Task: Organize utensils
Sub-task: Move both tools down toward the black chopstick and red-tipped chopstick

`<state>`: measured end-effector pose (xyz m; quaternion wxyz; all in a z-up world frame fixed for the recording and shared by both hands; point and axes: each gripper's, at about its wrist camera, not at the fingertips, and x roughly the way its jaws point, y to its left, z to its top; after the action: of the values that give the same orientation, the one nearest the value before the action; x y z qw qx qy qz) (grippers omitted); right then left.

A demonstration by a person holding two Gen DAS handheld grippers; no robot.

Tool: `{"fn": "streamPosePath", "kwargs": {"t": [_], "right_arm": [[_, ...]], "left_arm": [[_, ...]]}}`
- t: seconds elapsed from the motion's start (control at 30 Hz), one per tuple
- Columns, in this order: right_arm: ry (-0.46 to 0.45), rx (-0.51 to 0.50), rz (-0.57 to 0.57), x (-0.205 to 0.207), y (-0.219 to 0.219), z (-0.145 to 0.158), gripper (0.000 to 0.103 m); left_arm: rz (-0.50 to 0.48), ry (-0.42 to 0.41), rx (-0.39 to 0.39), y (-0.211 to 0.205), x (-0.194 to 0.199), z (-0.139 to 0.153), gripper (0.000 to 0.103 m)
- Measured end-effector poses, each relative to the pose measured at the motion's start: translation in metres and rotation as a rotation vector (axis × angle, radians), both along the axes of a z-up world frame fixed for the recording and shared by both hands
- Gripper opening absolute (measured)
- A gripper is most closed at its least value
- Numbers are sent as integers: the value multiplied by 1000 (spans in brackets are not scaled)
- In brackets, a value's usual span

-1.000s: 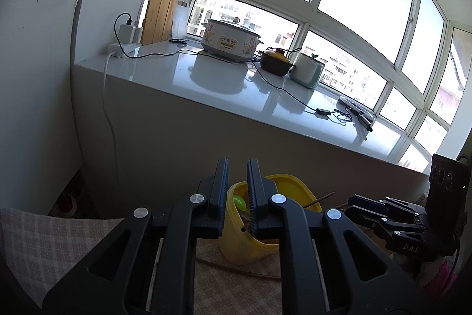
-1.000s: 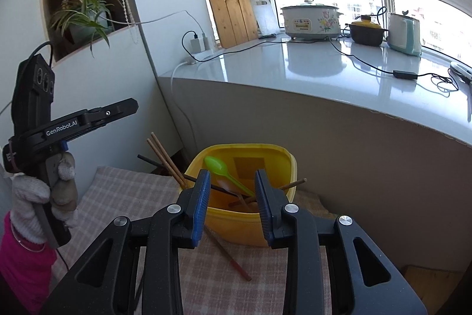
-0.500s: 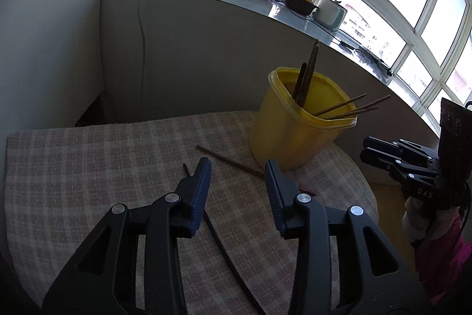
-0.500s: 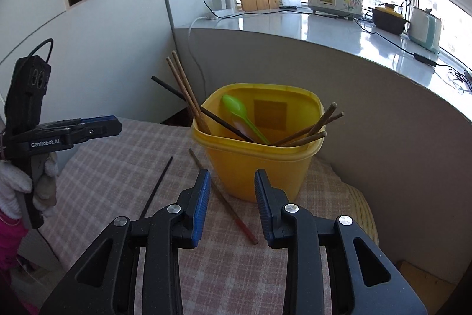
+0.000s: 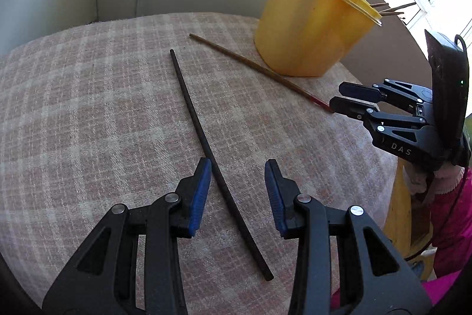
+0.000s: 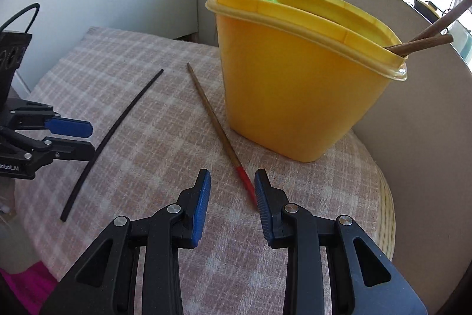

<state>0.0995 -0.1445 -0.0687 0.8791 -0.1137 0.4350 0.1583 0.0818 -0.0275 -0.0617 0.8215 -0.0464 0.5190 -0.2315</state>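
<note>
Chopsticks are the job here: two loose ones lie on the checked cloth [image 5: 88,108] and belong in the yellow tub [image 6: 295,96] with the rest. The black chopstick [image 5: 206,149] runs between the spread jaws of the left gripper [image 5: 237,176], which have just been opening; the pads aren't touching it yet. The brown chopstick [image 6: 218,126] lies just beside the tub's base, and its red-painted end sits right between the open jaws of the right gripper [image 6: 232,185], nothing pinched there either.

Best bet is probably to drop each gripper until the pads straddle the stick down at the cloth, then close squarely across it. Thin round sticks tend to roll or squirt out of a slanted pinch. Grabbing so near the end means the long part will likely droop, so tilt it up before heading to the tub.

Looks-wise: black one is slim, matte, plain; brown one is wooden with a red tip.
</note>
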Motion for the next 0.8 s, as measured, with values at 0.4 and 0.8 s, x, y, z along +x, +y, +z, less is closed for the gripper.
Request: {"fn": "streamPosePath", "kwargs": {"t": [0.4,0.8], "right_arm": [[57,-63,1,24,7,-23,29],[103,-56,4,42,12,-31,29]], "left_arm": [[-10,21,71,-15,14,-12,38],[-27,42,84,-43,40,-29,38]]}}
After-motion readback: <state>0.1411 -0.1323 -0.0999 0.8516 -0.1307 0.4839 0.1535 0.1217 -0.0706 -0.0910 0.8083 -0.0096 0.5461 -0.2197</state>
